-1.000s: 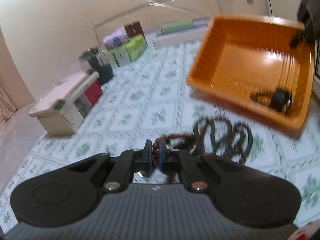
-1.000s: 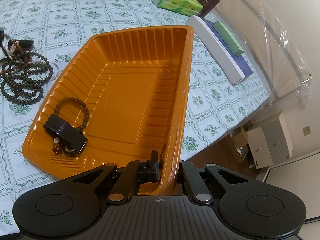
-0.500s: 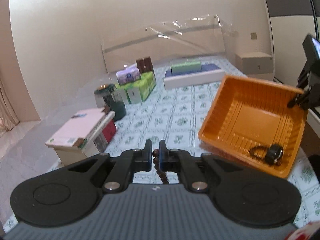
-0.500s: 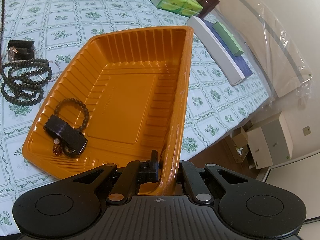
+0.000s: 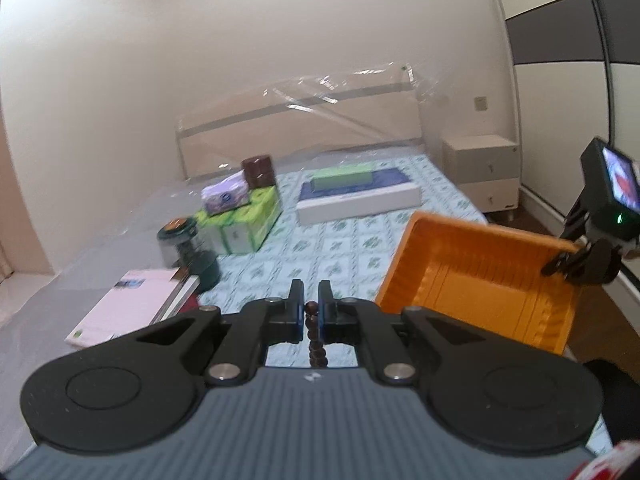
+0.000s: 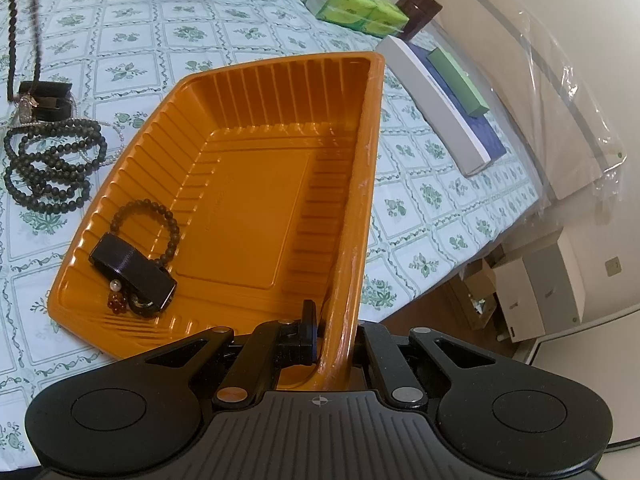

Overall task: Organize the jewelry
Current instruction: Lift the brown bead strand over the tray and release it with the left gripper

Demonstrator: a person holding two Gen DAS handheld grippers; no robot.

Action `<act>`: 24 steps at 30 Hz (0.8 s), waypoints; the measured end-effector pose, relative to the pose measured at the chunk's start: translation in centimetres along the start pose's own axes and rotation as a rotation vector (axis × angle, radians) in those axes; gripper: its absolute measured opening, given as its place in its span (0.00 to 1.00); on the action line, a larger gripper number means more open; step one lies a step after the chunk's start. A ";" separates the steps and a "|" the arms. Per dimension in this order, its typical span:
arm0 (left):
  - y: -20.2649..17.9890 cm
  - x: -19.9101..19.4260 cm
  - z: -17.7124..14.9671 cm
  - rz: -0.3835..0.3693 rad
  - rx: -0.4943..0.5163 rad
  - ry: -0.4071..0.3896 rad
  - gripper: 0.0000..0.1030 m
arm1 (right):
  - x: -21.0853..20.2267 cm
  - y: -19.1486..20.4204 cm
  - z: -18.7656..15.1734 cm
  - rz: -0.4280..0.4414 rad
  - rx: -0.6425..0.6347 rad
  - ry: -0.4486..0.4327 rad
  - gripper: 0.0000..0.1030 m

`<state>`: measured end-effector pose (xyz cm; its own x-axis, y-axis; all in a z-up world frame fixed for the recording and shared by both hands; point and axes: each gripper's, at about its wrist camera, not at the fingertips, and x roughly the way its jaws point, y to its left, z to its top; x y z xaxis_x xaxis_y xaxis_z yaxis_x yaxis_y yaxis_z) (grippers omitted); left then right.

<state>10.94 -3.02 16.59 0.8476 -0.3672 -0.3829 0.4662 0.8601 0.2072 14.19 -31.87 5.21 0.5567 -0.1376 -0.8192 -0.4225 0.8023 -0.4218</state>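
My left gripper [image 5: 311,305] is shut on a brown bead necklace [image 5: 314,336], lifted high above the bed; its strands hang down at the far left of the right wrist view [image 6: 12,32]. My right gripper [image 6: 334,332] is shut on the rim of an orange tray [image 6: 256,184], tilted, also seen in the left wrist view [image 5: 480,276]. In the tray lie a dark bead bracelet [image 6: 146,220], a black strap-like piece [image 6: 132,272] and small amber beads [image 6: 116,304]. A dark bead necklace [image 6: 52,164] and a black watch [image 6: 44,98] lie on the bedsheet left of the tray.
Books [image 5: 132,304], a dark jar [image 5: 188,252], green tissue boxes [image 5: 244,220], a brown box [image 5: 260,170] and a flat white box [image 5: 356,200] stand further back on the bed. The bed edge and wooden floor [image 6: 452,304] are to the right.
My left gripper has risen with the brown necklace, lifting it off the sheet until it hangs free. The right gripper and tray have stayed put.
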 end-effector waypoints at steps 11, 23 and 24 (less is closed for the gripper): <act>-3.4 4.3 5.3 -0.156 0.026 -0.053 0.06 | -0.2 0.0 0.2 0.000 -0.012 -0.007 0.03; -8.3 11.9 3.8 -0.291 0.123 0.120 0.06 | 0.0 0.1 0.0 0.002 -0.012 -0.007 0.03; -8.4 12.5 3.7 -0.295 0.115 0.127 0.06 | 0.0 0.0 0.0 0.002 -0.012 -0.007 0.03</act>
<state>18.53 -16.08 13.39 0.6373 -0.5412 -0.5486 0.7181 0.6753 0.1680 14.20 -31.83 5.18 0.5604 -0.1318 -0.8177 -0.4322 0.7956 -0.4245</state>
